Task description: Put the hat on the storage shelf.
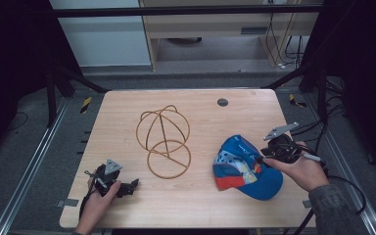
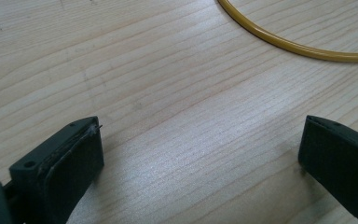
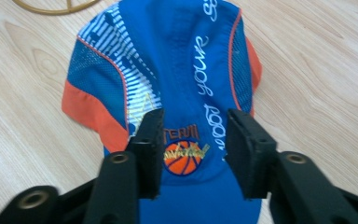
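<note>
The right gripper [image 3: 193,140] sits over the front of a blue cap [image 3: 182,60], its fingers [image 3: 151,140] set at a middling gap with the cap's basketball badge showing between them. Whether the pads press the cloth or merely hover above it cannot be told: the lower edges of the fingers are cut off by the gripper's own frame in the right gripper view. From the high view the right gripper [image 1: 269,152] is a dark lump in the person's hand at the cap's [image 1: 245,169] far right side, and its fingers cannot be made out there at all.

The right gripper view gives the cap's detail: orange side panels, a striped mesh patch left of the fingers, white script running away beyond the fingers. The high view gives only a blue shape with an orange edge, the brim toward the person. The brim is out of sight in the close view.

The left gripper [image 2: 200,154] has its fingers [image 2: 70,163] spread wide over bare counter [image 2: 168,93], nothing between them. Beyond the fingers, a yellow arc crosses the top corner, cut off by the frame. The high view shows it whole: a wire hat stand [image 1: 164,142] with a ring base and crossed hoops, between the two grippers. There the left gripper [image 1: 127,186] rests near the counter's [image 1: 200,205] near left corner.
</note>
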Demonstrator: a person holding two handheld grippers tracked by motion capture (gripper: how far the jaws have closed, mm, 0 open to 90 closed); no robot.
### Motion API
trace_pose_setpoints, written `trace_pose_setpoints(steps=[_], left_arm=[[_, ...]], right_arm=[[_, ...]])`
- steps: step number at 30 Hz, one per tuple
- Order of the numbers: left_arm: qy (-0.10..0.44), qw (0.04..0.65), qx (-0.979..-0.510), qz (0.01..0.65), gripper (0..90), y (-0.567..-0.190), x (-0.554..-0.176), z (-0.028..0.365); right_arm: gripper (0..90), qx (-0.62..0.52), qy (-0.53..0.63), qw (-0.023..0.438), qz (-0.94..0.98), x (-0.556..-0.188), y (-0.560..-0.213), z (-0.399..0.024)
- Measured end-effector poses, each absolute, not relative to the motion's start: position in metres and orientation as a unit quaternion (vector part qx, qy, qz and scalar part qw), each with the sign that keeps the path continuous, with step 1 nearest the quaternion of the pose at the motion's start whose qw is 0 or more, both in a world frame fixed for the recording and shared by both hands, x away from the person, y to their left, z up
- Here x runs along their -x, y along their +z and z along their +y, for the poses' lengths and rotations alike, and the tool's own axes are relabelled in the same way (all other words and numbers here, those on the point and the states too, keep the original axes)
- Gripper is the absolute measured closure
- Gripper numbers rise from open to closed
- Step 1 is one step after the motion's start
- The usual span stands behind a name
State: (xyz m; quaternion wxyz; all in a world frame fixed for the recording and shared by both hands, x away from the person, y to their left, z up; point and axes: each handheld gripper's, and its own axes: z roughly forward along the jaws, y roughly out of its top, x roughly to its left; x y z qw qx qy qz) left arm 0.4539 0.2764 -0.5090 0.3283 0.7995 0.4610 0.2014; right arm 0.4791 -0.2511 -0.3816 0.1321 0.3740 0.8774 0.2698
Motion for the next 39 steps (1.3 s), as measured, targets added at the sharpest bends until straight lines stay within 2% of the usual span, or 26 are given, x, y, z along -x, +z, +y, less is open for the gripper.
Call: trace_pose_setpoints(steps=[6,9,16,20,21,22,23,24,25,30,39], left_arm=[[0.201,0.328,-0.8,0.461,0.0,-0.509,-0.454,0.276],[0.201,0.328,-0.8,0.461,0.0,-0.509,-0.454,0.276],[0.201,0.328,-0.8,0.461,0.0,-0.509,-0.454,0.276],[0.201,0.328,-0.8,0.461,0.0,-0.509,-0.454,0.276],[0.201,0.328,-0.8,0.461,0.0,-0.509,-0.454,0.276],[0.201,0.328,-0.8,0.461,0.0,-0.509,-0.454,0.276],[0.201,0.328,-0.8,0.461,0.0,-0.509,-0.454,0.276],[0.201,0.328,-0.8,0.461,0.0,-0.509,-0.454,0.276],[0.201,0.328,-0.8,0.461,0.0,-0.509,-0.454,0.276],[0.201,0.328,-0.8,0.46,0.0,-0.509,-0.454,0.277],[0.201,0.328,-0.8,0.46,0.0,-0.509,-0.454,0.277]], right_arm=[[60.8,-0.378,0.272,0.114,0.878,-0.484,-0.392,-0.242],[56.0,-0.388,0.266,0.102,0.877,-0.492,-0.403,-0.234],[52.6,-0.405,0.264,0.096,0.87,-0.502,-0.411,-0.229],[57.2,-0.407,0.26,0.085,0.872,-0.508,-0.418,-0.225],[65.1,-0.403,0.254,0.081,0.875,-0.51,-0.422,-0.223],[65.1,-0.403,0.254,0.081,0.875,-0.51,-0.422,-0.223],[77.0,-0.403,0.255,0.072,0.876,-0.511,-0.423,-0.223],[77.0,-0.403,0.255,0.072,0.876,-0.511,-0.423,-0.223],[83.8,-0.401,0.259,0.065,0.876,-0.512,-0.423,-0.225],[90.0,-0.396,0.263,0.057,0.878,-0.51,-0.421,-0.227],[90.0,-0.385,0.266,0.063,0.881,-0.506,-0.399,-0.236]])
